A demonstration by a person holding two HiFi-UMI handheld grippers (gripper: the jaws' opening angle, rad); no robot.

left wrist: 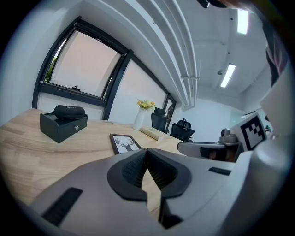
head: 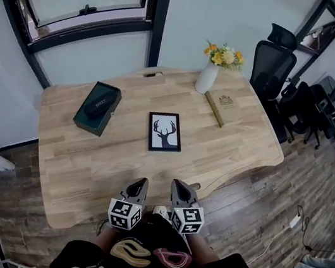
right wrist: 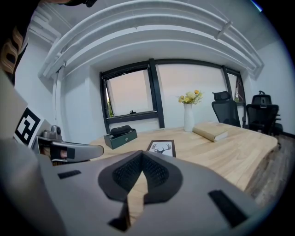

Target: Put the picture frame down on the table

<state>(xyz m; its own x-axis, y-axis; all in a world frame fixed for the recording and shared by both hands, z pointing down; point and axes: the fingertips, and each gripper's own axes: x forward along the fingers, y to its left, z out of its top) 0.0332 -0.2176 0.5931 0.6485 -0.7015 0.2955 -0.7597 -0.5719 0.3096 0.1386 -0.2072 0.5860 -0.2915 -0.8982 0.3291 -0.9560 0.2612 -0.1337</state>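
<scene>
Far left, the black box with a dark case on top sits well away from any action. Nearer us, the left gripper hovers at the near edge of the counter, right in front of the person. Its fingers are pressed together with nothing caught in them, just bare wood showing past the pads.

Middle of the counter, there's the picture frame, the deer print. It's lying flat, face up, touched by nothing. It's straight ahead of both grippers and well apart from them, with open wood in between. In the left gripper view it sits beyond the tips and a shade to their left.

Now the right gripper, side by side with its partner. Its fingers are closed on each other too, and they're empty. In the right gripper view the frame lies beyond the tips, a little to the right.

Further right, the white vase of flowers and the book stand clear of it all.

My read is that the putting-down looks finished, with the frame resting on the counter and nothing holding it. So the next move asks for very little, only keeping both grippers off the frame so it isn't nudged. Any adjustment would need the fingers opened and a reach forward across that gap.
</scene>
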